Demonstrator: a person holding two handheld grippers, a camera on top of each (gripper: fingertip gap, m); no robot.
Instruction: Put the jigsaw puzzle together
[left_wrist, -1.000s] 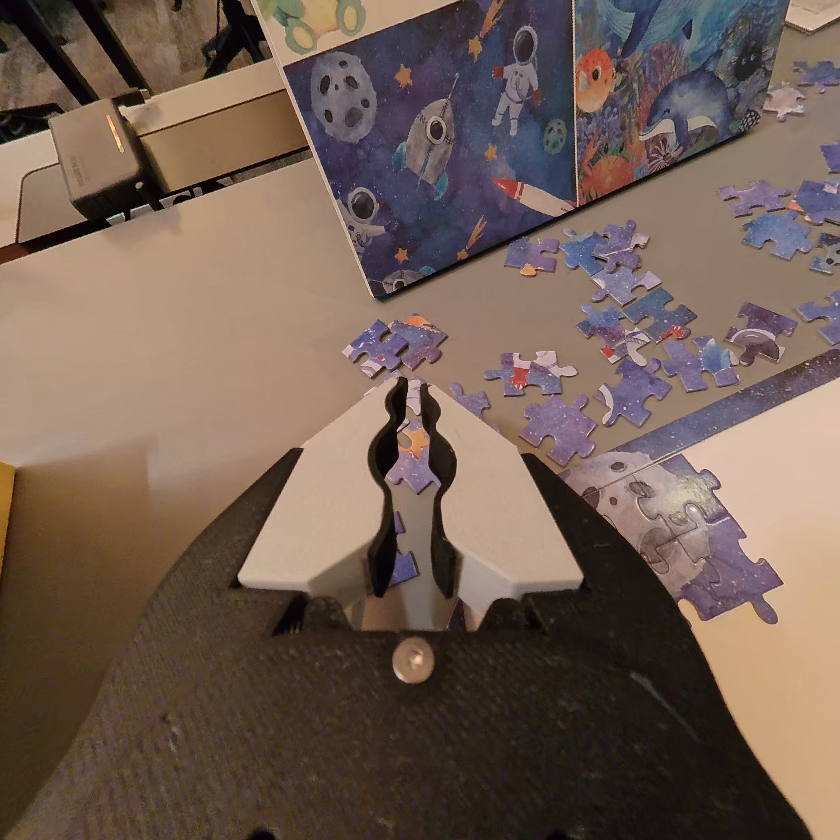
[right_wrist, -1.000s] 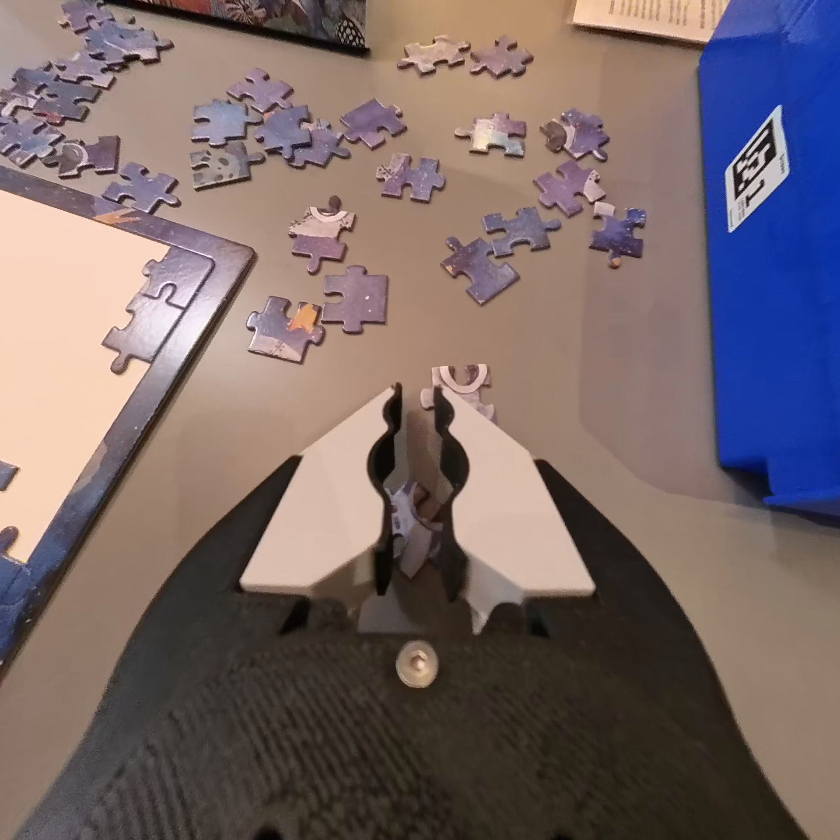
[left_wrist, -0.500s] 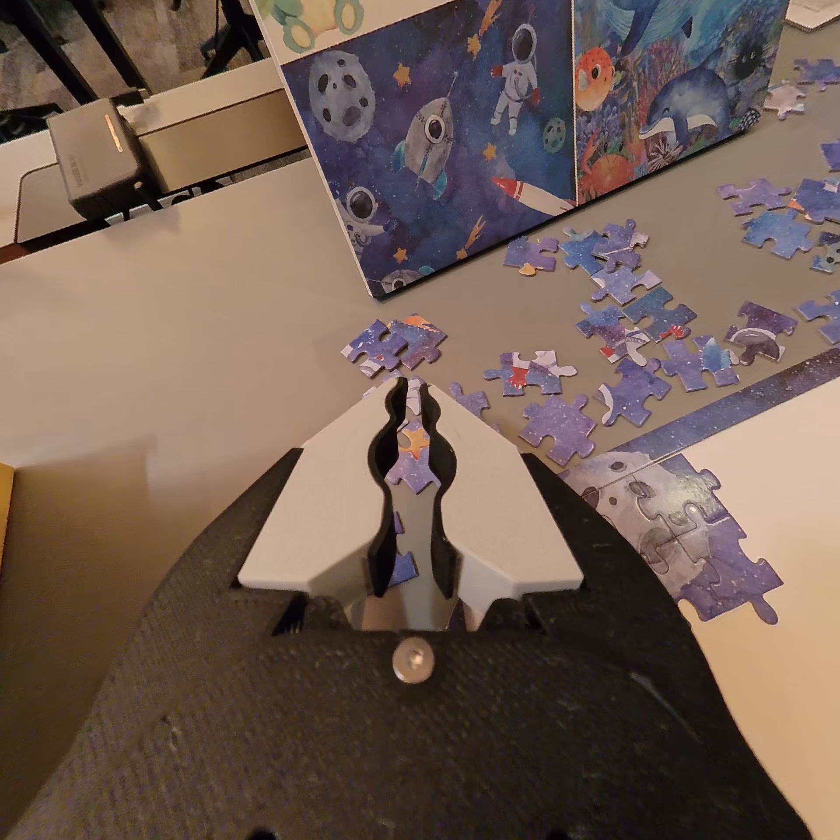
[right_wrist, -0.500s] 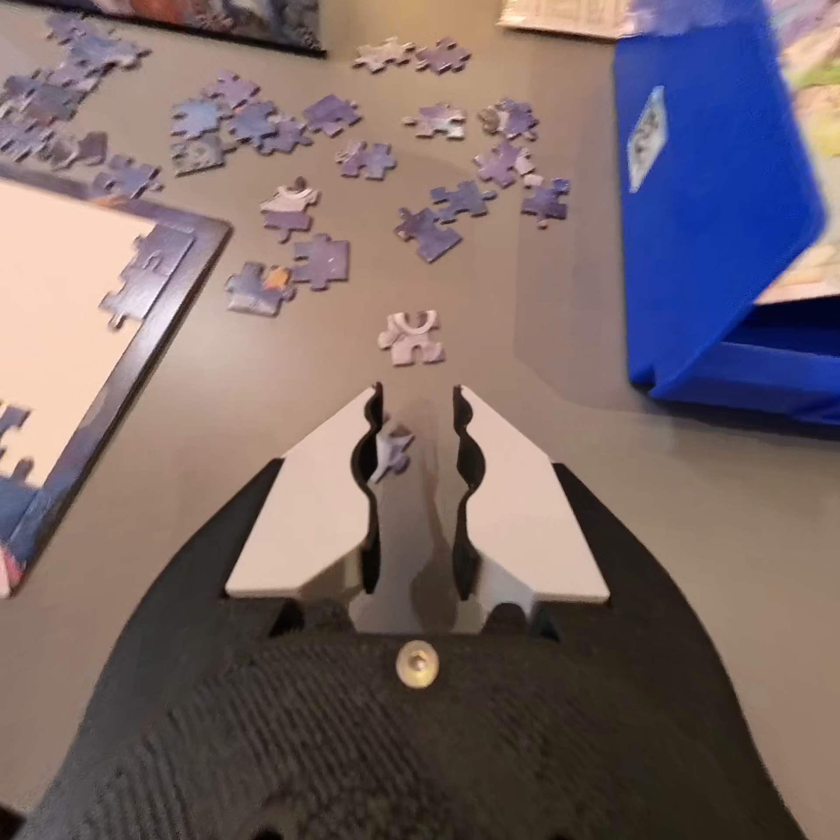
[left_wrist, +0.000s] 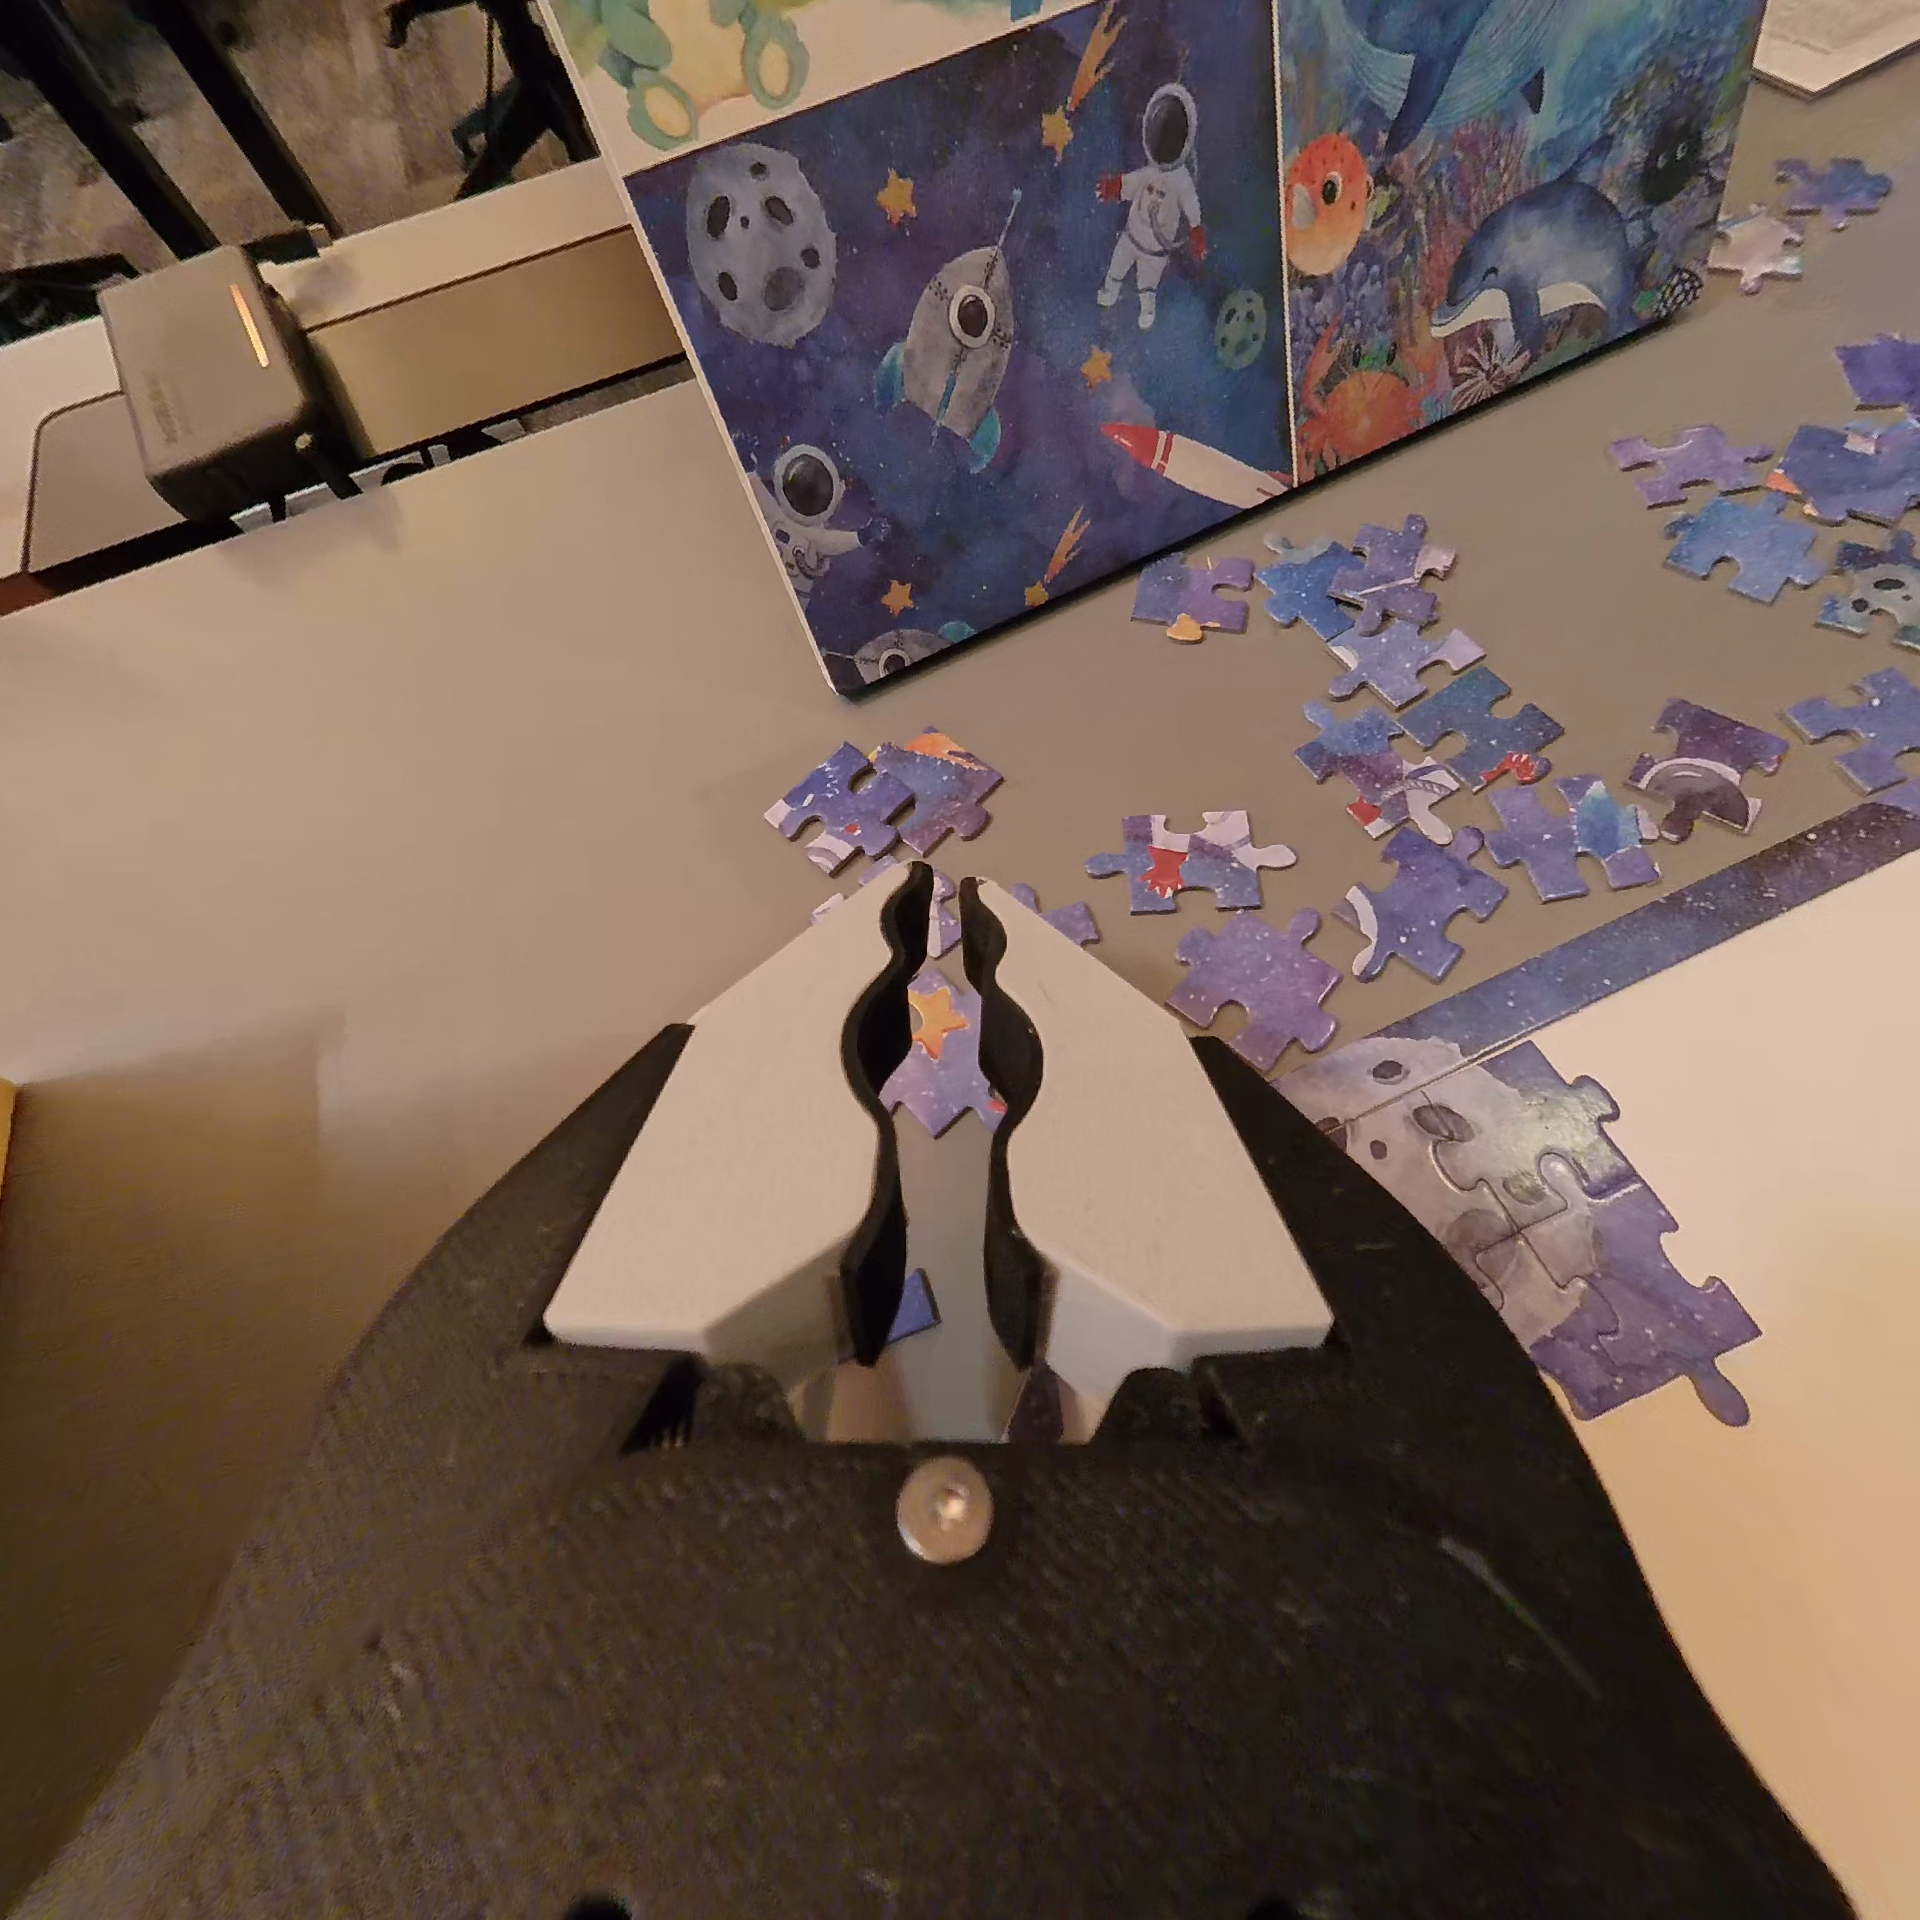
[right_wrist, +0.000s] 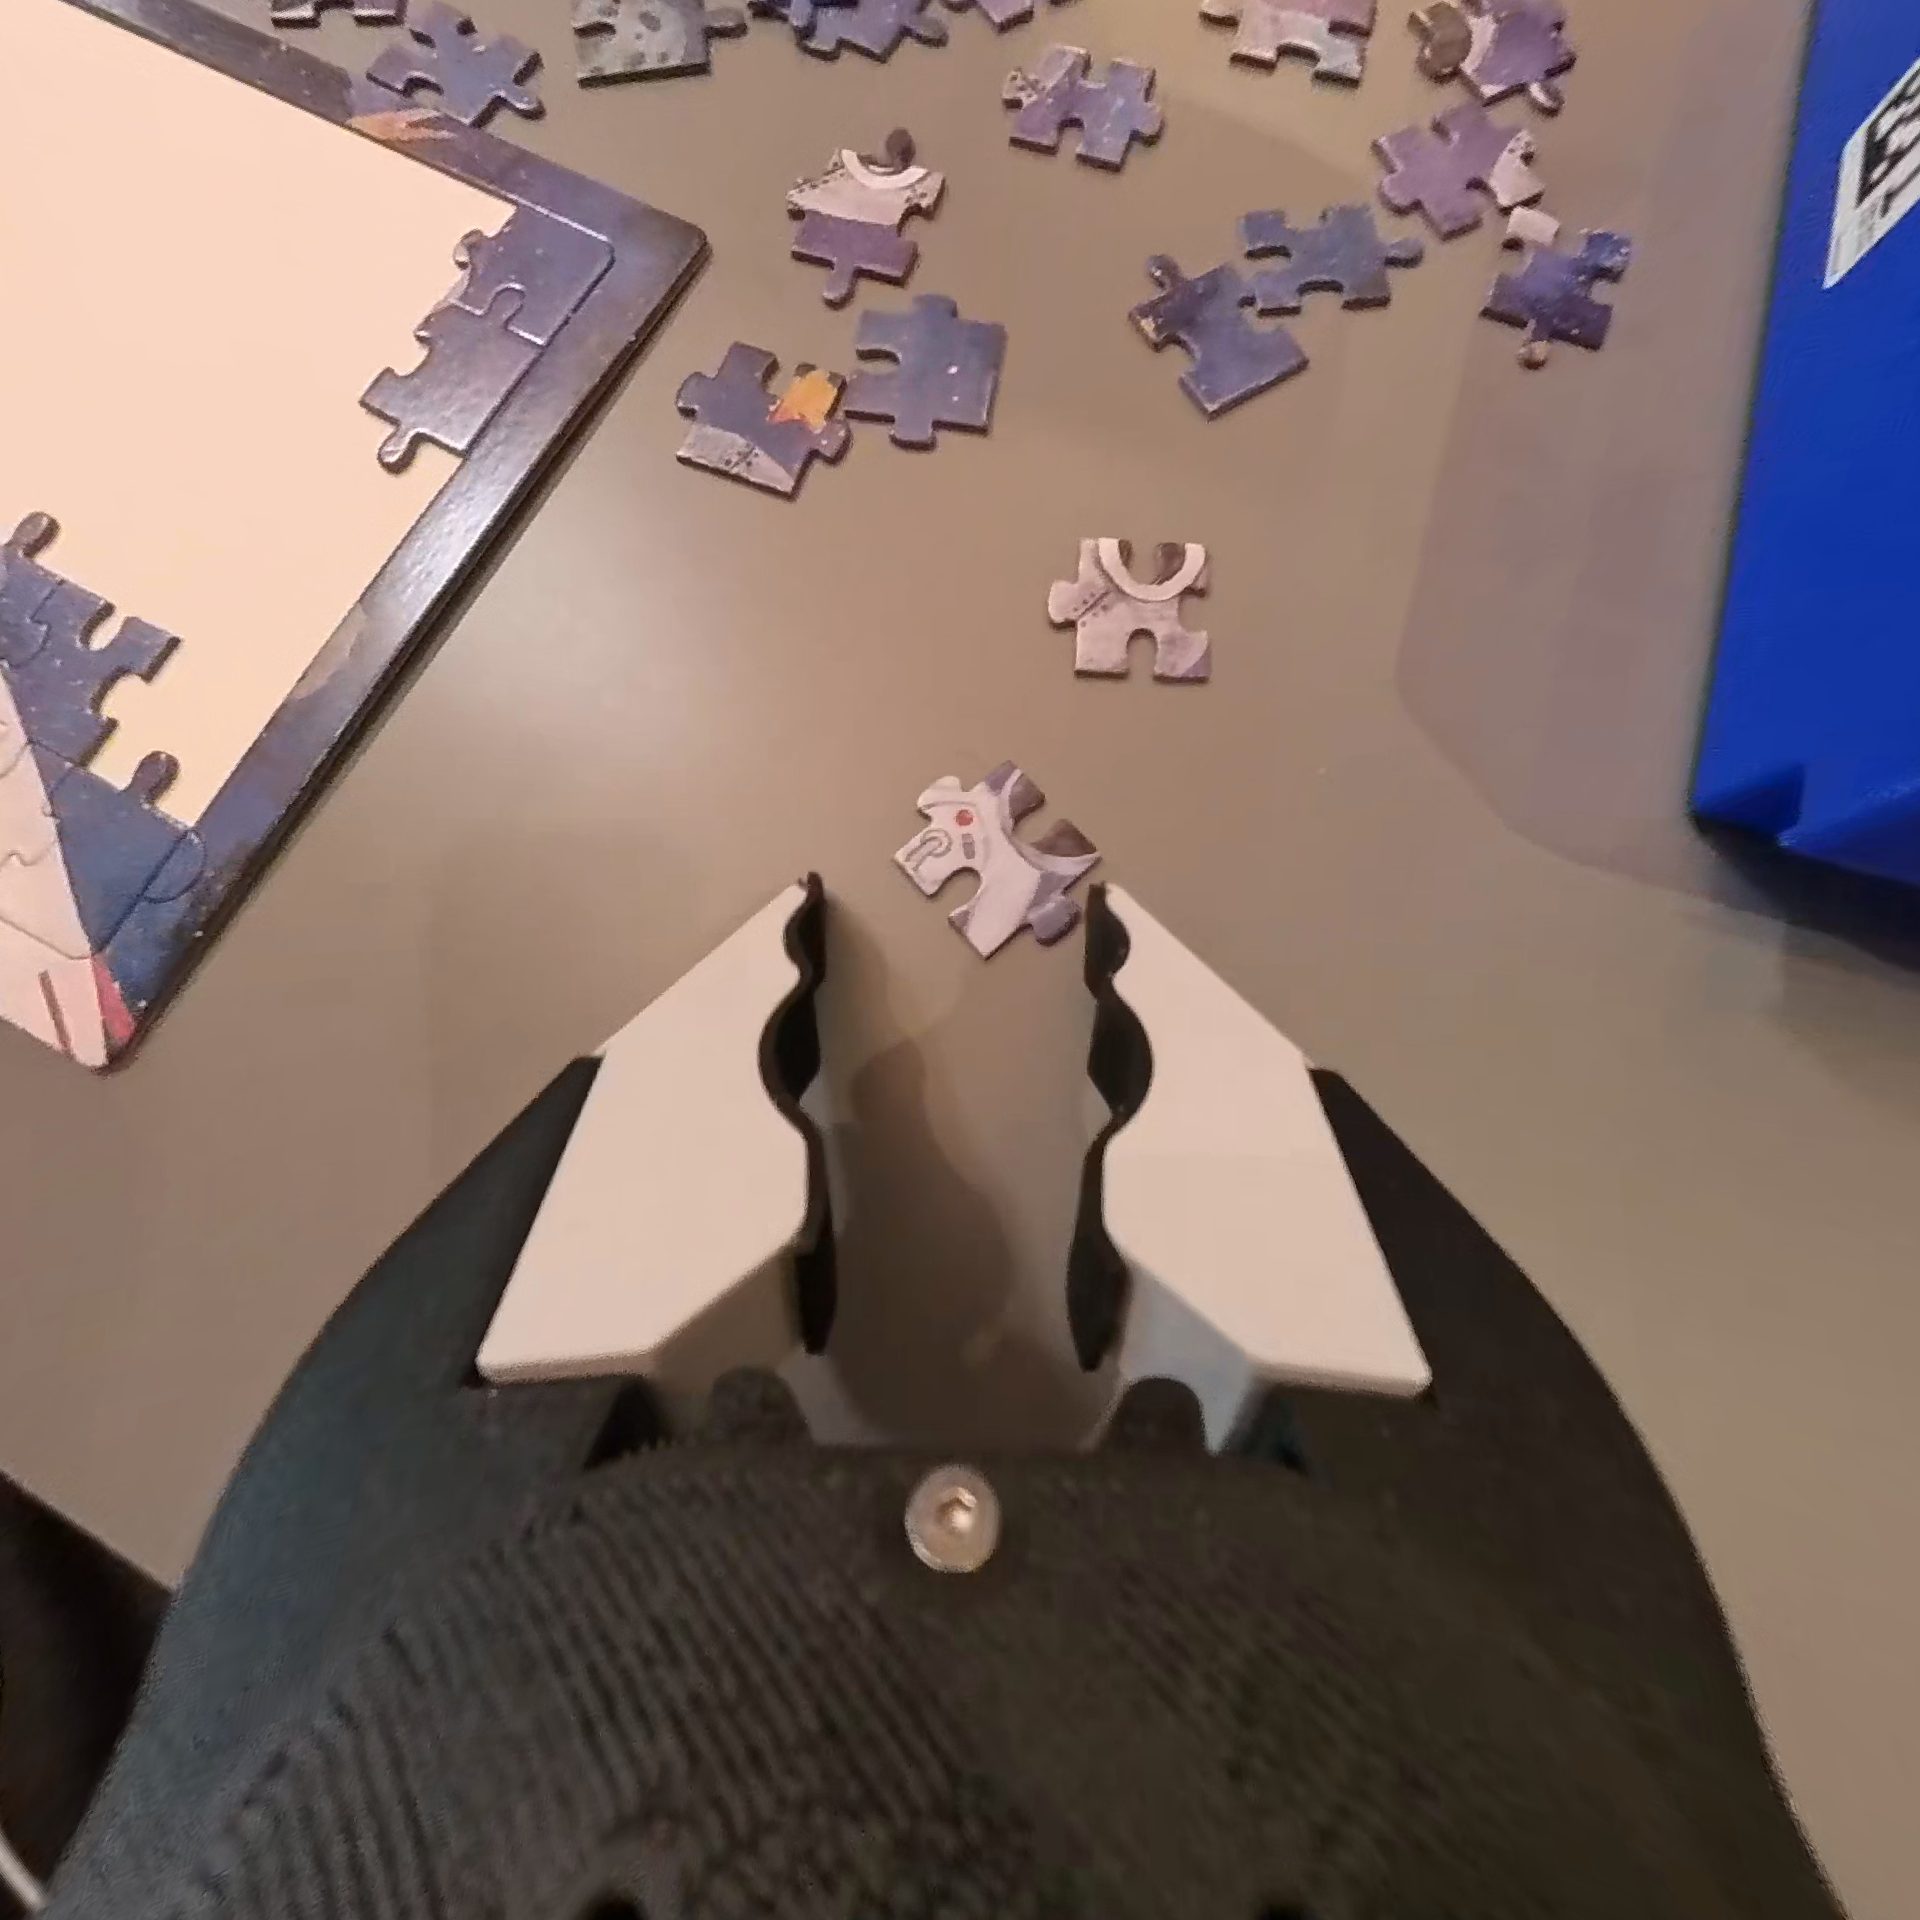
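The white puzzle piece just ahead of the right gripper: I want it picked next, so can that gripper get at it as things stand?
Probably yes: the right gripper is open, and the white puzzle piece lies flat alone on bare table.

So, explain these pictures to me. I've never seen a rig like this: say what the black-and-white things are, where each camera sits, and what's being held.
No robot here: a person holds a two-finger gripper in each hand, and a camera on each looks forward along its fingers. One picture is the left gripper's view, the other the right gripper's.

On the grey table lie loose puzzle pieces, a partly filled puzzle frame, a picture box and a blue box.

The left jaws are almost closed. A star piece shows through the slit, and I cannot tell if anything is gripped. The right jaws are wide open and hold nothing. A white-and-grey piece lies on the table just ahead of them.
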